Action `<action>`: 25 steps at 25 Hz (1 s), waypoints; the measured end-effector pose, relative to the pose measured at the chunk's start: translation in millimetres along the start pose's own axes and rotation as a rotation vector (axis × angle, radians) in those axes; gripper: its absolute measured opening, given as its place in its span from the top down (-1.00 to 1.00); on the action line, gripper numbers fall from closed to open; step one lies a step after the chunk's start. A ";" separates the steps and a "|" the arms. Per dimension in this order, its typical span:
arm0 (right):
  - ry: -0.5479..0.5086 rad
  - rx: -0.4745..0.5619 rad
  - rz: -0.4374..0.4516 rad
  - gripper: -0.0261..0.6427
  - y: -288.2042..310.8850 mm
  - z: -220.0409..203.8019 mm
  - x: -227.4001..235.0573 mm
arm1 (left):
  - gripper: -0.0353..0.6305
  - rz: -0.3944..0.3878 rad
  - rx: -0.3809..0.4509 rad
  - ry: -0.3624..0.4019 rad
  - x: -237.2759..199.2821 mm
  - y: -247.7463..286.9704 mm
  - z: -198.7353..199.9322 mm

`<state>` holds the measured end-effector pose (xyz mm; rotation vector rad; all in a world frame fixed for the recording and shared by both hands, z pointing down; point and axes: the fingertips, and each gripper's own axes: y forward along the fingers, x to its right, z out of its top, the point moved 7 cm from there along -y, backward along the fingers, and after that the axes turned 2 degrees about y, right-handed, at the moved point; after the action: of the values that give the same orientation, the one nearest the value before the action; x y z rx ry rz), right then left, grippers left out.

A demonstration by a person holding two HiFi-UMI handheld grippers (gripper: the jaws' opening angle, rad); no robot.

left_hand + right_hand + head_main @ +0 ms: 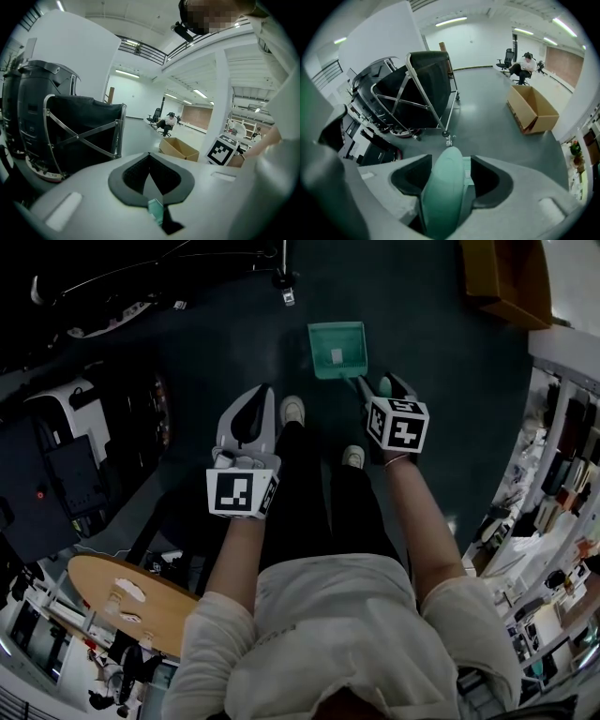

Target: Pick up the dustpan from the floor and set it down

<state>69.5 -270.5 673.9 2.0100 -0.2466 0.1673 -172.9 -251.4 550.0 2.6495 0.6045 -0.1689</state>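
The green dustpan (337, 350) lies flat on the dark floor in front of the person's feet, its handle (364, 387) pointing back toward my right gripper (390, 385). In the right gripper view the rounded green handle (443, 192) stands between the jaws of the right gripper (449, 157), which are open, with a dark gap beside the handle on its right. My left gripper (253, 399) hovers left of the dustpan, apart from it. Its dark pads (136, 171) meet at the tips with nothing between them.
A black wheeled cart (424, 89) stands at the far left, seen also in the left gripper view as a black cart (79, 136). An open cardboard box (506, 277) sits at the far right. A round wooden table (122, 601) is behind on the left; shelves (562, 474) line the right.
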 end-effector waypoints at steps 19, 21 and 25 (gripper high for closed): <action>-0.182 0.711 -0.037 0.95 -283.2 30.8 21.4 | 0.87 -0.006 0.200 0.011 114.4 -91.9 110.7; -0.212 0.762 -0.024 0.95 -313.0 21.7 21.0 | 0.87 -0.008 0.224 0.026 133.7 -111.9 118.2; -0.251 0.838 0.020 0.94 -357.6 2.1 23.8 | 0.87 -0.006 0.285 0.101 172.3 -147.4 128.6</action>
<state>181.0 -123.2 366.8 2.8671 -0.4010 0.0234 -86.0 -118.1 343.6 2.9456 0.6644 -0.1323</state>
